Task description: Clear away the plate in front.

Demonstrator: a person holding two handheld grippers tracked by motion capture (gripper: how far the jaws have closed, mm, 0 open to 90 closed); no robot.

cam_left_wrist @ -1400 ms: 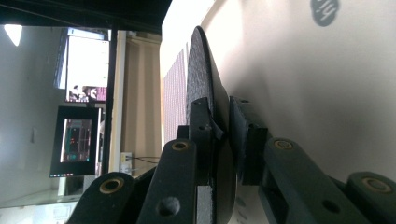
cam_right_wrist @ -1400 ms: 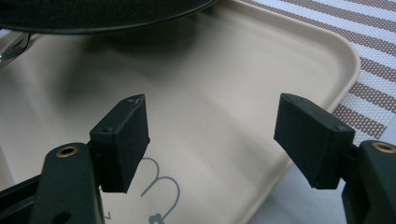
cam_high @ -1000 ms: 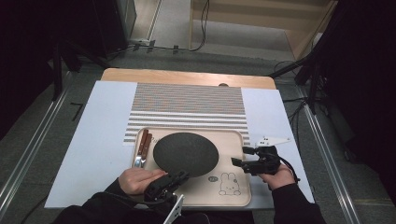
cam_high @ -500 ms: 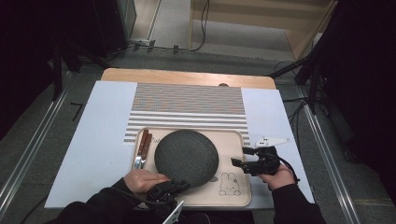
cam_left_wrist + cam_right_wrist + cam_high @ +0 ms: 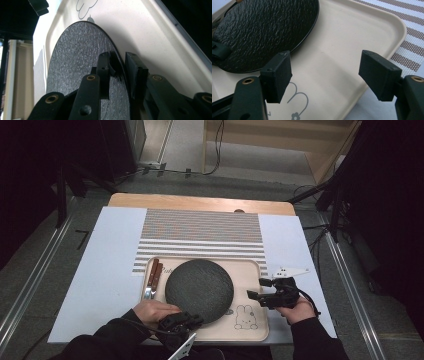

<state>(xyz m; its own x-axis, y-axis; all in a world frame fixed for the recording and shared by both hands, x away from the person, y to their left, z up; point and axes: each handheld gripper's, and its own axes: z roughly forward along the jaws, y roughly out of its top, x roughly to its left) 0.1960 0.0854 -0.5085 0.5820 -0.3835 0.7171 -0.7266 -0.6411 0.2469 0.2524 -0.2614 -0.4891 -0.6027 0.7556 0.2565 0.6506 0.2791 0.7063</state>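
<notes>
Beige tray point(image 5: 250, 270) carries the dark slate plate point(image 5: 199, 289); left gripper point(image 5: 181, 321) (low, level, jaws just opening) straddles its near rim, while right gripper point(image 5: 259, 288) gapes empty over the tray's right edge.

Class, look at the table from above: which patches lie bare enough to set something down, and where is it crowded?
Bare: the white sheet left of the tray, and the striped mat behind it. Crowded: the tray, where the dark plate sits beside the cutlery, with the left gripper at the plate's near rim and the right gripper at the tray's right edge.
</notes>
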